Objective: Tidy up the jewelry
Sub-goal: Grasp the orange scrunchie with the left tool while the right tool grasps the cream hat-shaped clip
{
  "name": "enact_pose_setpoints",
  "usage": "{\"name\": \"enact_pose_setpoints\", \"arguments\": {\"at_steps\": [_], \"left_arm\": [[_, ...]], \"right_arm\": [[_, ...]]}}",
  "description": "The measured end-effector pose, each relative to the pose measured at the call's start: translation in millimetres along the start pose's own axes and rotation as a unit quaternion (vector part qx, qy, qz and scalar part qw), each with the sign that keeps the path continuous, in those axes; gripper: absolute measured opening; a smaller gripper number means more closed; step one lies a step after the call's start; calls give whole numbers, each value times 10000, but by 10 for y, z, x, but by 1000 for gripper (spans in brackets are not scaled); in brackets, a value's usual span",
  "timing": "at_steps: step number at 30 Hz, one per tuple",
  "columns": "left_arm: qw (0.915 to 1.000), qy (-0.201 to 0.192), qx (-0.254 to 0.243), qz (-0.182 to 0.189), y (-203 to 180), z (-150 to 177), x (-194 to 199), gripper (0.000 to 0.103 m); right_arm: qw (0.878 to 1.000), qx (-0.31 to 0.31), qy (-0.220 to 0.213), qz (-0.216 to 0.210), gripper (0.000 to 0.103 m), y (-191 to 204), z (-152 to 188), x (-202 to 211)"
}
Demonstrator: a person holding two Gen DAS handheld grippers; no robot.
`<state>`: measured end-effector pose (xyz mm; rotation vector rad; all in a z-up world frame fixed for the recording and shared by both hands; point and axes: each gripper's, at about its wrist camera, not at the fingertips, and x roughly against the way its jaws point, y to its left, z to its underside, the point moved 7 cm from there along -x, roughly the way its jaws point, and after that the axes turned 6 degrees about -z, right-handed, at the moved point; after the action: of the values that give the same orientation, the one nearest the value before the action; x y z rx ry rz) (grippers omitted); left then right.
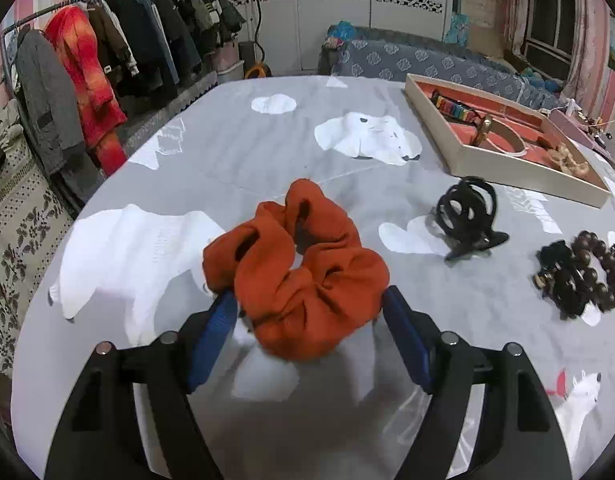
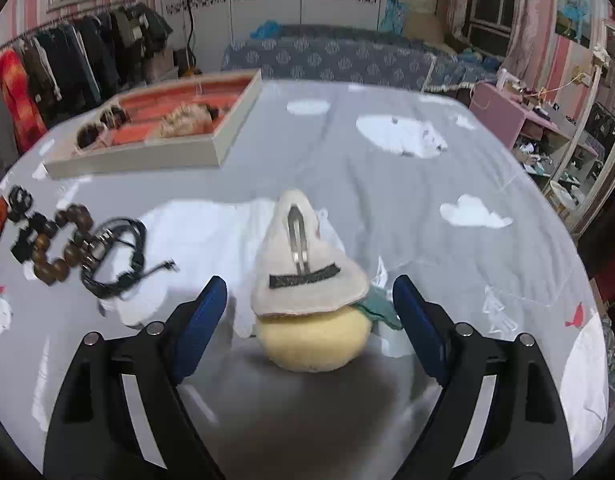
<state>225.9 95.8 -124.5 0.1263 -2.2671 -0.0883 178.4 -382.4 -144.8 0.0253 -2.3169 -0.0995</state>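
An orange scrunchie (image 1: 297,276) lies on the desk (image 1: 243,148) between the wide-spread fingers of the left tool (image 1: 307,304). A felt hair clip (image 2: 309,280) sits between the wide-spread fingers of the right tool (image 2: 309,292). The tray (image 1: 519,172) stands toward the desk's far edge, with a black claw clip (image 1: 467,216) and a bead bracelet (image 1: 587,268) nearer.

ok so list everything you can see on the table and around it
scrunchie: 1, rust orange, between the left claw's fingers
claw clip: 1, black, right of the scrunchie
bead bracelet: 1, dark brown, beside black pieces
cord bracelet: 1, black, right of the beads
plush hair clip: 1, cream hat on yellow ball, between the right claw's fingers
tray: 1, beige with red lining, several pieces inside
tablecloth: 1, grey with white bears
clothes rack: 1, coats, back left
left claw: open
right claw: open
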Motion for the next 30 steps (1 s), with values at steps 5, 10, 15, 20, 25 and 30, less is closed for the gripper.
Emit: {"name": "enact_pose_setpoints", "arguments": {"at_steps": [5, 10, 15, 20, 25, 30], "left_arm": [[9999, 97, 27, 66, -25, -22, -94, 47], [9999, -46, -103, 16, -67, -36, -46, 22], [9998, -167, -52, 21, -46, -60, 0, 19], [9994, -295, -138, -99, -94, -63, 102, 19], [9988, -441, -211, -65, -163, -122, 274, 19], [9974, -686, -220, -56, -243, -321, 468, 19]], "right_arm": [[9995, -38, 314, 14, 69, -20, 52, -166], [9992, 253, 288, 94, 54, 82, 73, -171], [9994, 285, 197, 61, 49, 90, 64, -143], [9997, 240, -56, 50, 49, 88, 16, -30], [9993, 214, -313, 35, 49, 108, -118, 148], [9978, 231, -629, 22, 49, 165, -303, 378]]}}
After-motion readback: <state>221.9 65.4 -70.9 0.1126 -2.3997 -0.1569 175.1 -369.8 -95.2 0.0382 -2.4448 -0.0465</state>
